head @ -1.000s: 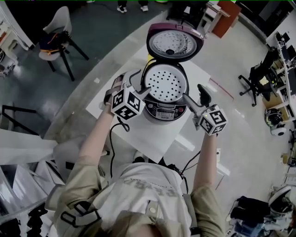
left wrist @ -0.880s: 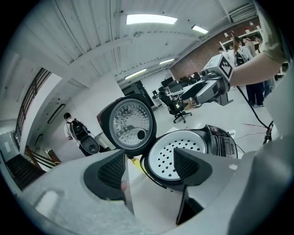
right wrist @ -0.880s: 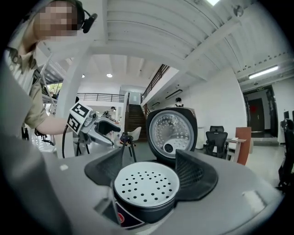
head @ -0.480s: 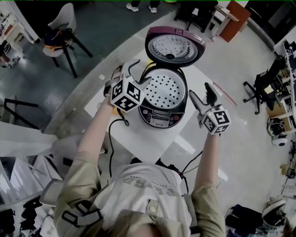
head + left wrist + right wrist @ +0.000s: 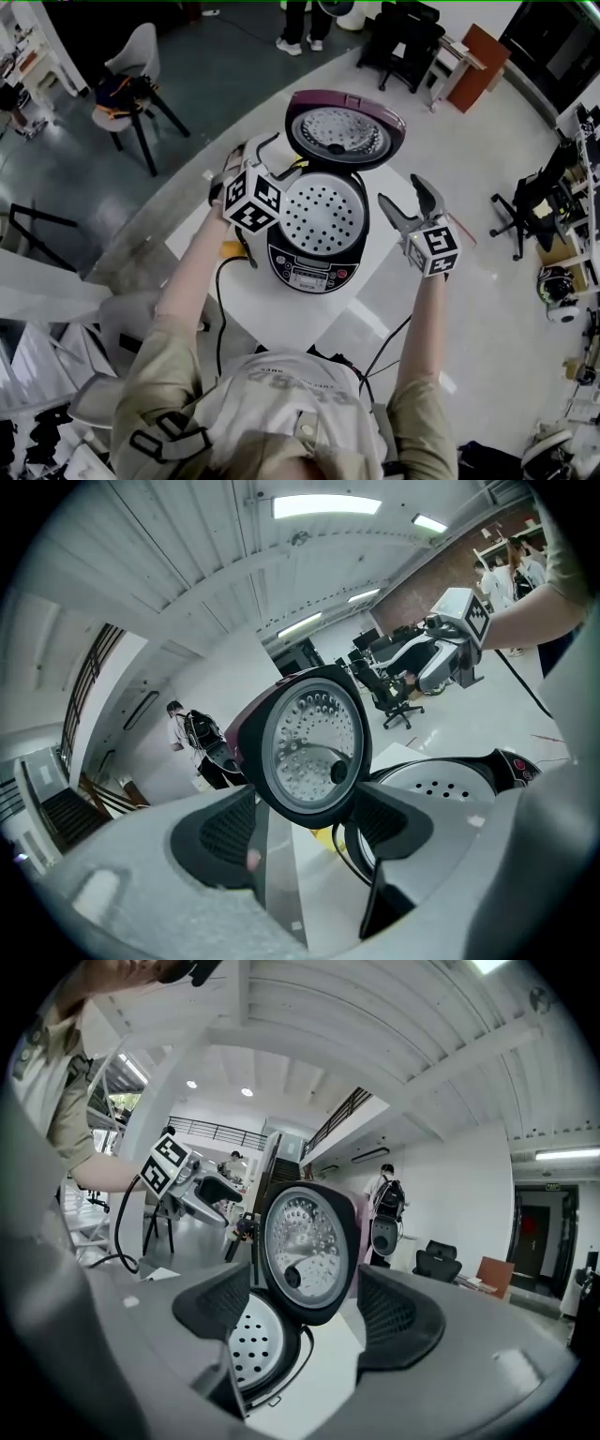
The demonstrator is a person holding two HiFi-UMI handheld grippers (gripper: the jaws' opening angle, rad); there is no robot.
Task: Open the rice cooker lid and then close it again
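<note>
The cooker sits mid-desk with its lid standing wide open behind the pot, so I judge that closing is what's left. My left jaws are spread and empty, just beside the pot's left rim and near the lid's lower edge. My right jaws are spread and empty too, off to the cooker's right and clear of it. Each gripper view frames the lid's inner face between the pads, but nothing touches it.

The main risk is pushing the lid from one side only. Nothing steadies the body, so the cooker could skid or twist on the smooth desk. If I tip the lid past its balance and let it fall, it may slam, bounce and fail to latch. It could also catch my left jaws against the rim, close as they are. A tip that knocks the perforated plate askew would keep the lid from seating. The cable by my left forearm could snag as I reach.
</note>
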